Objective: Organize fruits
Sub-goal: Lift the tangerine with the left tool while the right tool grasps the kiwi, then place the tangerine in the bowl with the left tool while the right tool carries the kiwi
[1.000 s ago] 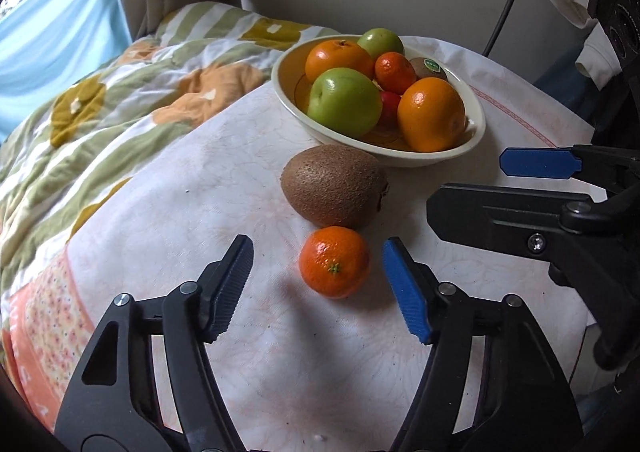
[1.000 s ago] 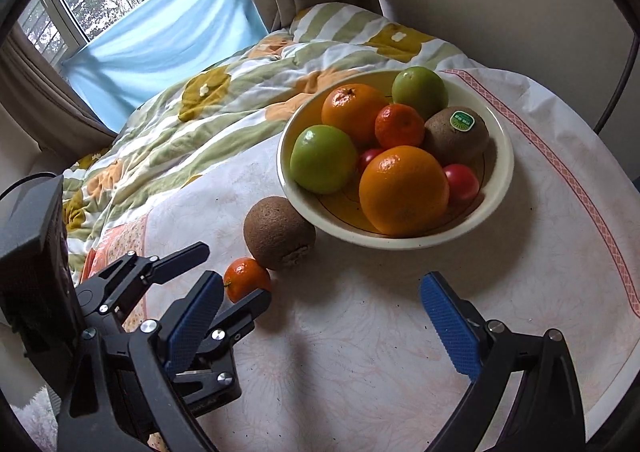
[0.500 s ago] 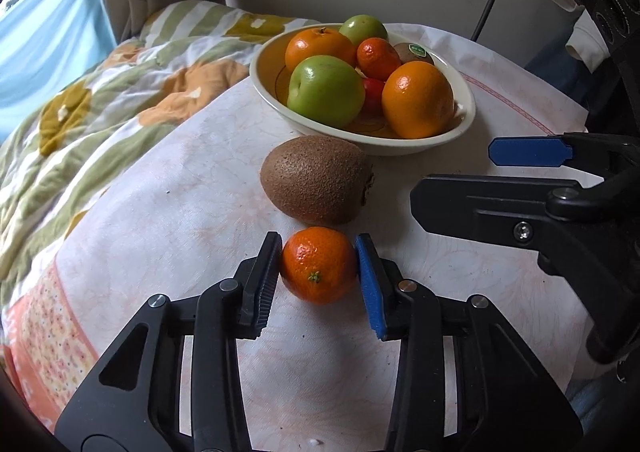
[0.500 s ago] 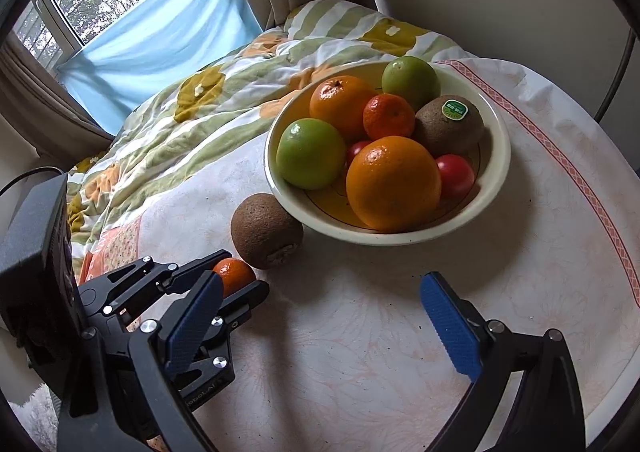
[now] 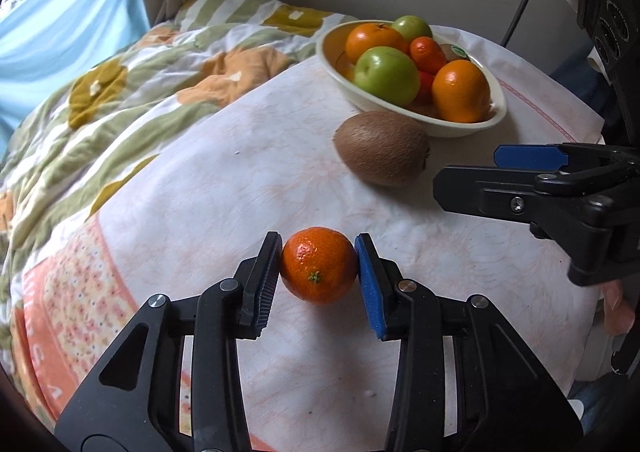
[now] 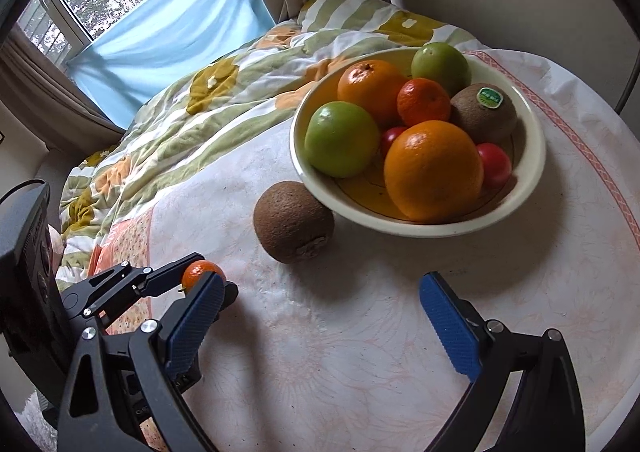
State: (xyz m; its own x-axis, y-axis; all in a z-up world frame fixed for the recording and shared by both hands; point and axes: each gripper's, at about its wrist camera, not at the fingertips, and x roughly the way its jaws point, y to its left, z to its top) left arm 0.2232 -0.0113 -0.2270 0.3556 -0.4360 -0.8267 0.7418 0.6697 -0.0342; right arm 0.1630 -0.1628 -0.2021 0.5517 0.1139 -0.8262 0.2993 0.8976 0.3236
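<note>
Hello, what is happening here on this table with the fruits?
A person is sorting fruit with a hand-held tool in each hand. The left tool is shut on a small mandarin, with both pads against its sides. The right tool has nothing between its fingers; its jaws have just been closing a little. A kiwi lies loose on the tablecloth, beside the bowl, which already holds apples, oranges and more.

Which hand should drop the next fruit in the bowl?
Left. Its gripper already squeezes the little tangerine between its jaws. The right gripper is empty, jaws apart, near the kiwi beside the bowl.
</note>
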